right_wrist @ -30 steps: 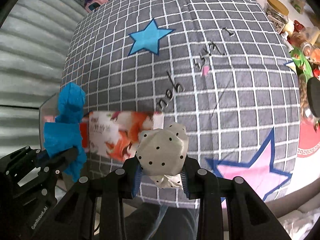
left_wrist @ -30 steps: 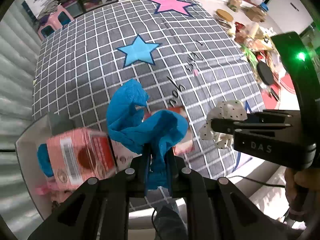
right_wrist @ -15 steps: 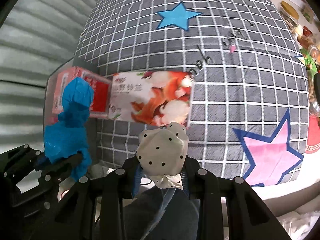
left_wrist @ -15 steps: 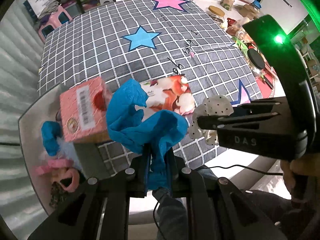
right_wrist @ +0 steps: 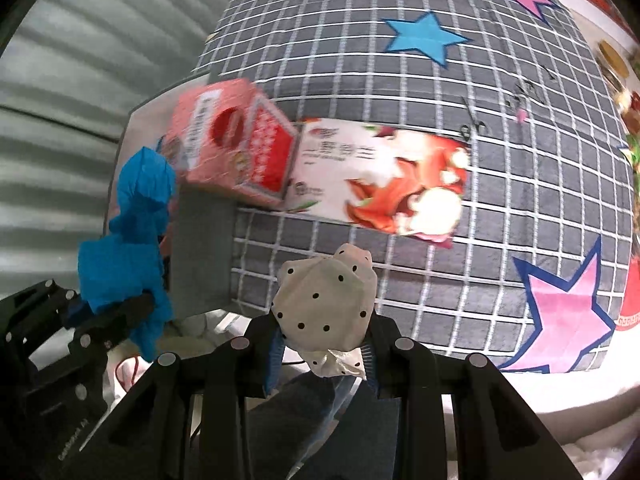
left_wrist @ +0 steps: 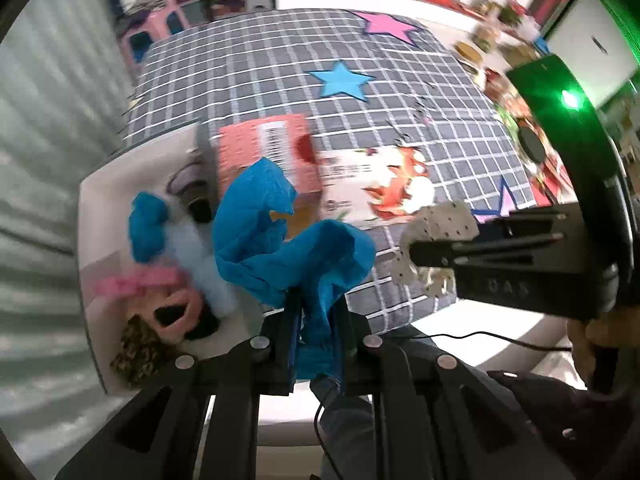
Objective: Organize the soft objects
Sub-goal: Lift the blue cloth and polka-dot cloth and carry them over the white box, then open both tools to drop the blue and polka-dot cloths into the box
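My left gripper (left_wrist: 314,334) is shut on a crumpled blue cloth (left_wrist: 280,240), which hangs over the near rim of a grey bin (left_wrist: 100,208). That cloth also shows at the left of the right wrist view, as blue cloth (right_wrist: 128,240). My right gripper (right_wrist: 324,344) is shut on a white cloth with black dots (right_wrist: 326,300), held over the table's near edge; the dotted cloth (left_wrist: 436,236) sits right of the blue one. Inside the bin lie another blue piece (left_wrist: 148,228), a pink item (left_wrist: 140,284) and a leopard-print one (left_wrist: 136,354).
A pink carton (right_wrist: 228,148) leans on the bin's far corner, touching a flat red-and-white tissue pack (right_wrist: 380,184) on the grey checked tablecloth (right_wrist: 400,92) with stars. Jars and clutter (left_wrist: 492,40) line the far right. A corrugated wall (right_wrist: 80,80) stands left.
Both grippers have drawn back toward the table's near left corner with their cloths. The bin's inside has come into fuller view under the left gripper.
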### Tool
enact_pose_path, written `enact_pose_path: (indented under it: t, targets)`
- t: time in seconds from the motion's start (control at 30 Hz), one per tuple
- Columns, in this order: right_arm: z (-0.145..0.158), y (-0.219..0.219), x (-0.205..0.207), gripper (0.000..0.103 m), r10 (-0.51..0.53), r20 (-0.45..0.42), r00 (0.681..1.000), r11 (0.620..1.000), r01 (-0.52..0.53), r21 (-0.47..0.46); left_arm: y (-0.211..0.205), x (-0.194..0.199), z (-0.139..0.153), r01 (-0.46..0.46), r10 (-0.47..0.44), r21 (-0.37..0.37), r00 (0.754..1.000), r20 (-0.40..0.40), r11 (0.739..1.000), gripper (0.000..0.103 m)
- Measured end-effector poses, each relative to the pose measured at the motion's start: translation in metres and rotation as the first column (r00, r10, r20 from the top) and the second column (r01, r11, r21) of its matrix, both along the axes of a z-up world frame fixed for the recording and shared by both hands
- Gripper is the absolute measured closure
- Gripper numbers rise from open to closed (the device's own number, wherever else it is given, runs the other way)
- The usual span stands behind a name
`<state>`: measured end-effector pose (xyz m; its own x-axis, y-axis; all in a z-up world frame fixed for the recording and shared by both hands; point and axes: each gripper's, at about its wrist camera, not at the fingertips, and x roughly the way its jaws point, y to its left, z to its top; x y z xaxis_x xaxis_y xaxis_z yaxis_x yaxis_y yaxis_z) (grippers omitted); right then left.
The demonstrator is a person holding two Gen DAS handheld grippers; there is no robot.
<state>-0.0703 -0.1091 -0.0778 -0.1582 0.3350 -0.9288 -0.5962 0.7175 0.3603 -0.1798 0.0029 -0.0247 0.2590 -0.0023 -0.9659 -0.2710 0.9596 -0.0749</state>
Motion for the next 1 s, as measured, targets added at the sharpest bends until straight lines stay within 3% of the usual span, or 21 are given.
enact_pose_path:
  t: [0.33,0.67,1.0]
  targets:
    - [0.021,0.046,-0.030,0.069,0.131,0.043,0.990,0.991,-0.133,0.035,0.049,-0.039,-0.001,-0.195,0.195,0.004,0.981,-0.001,0.981,0.088]
    - [0.048,0.105,-0.060,0.069,0.274,0.105,0.956,0.958,-0.281,0.063,0.094,-0.079,-0.014,-0.399,0.399,0.031,0.916,-0.024,0.917,0.088]
    - [0.054,0.146,-0.080,0.069,0.372,0.115,0.921,0.924,-0.380,0.050,0.114,-0.101,-0.025,-0.487,0.487,0.020,0.872,-0.047,0.873,0.088]
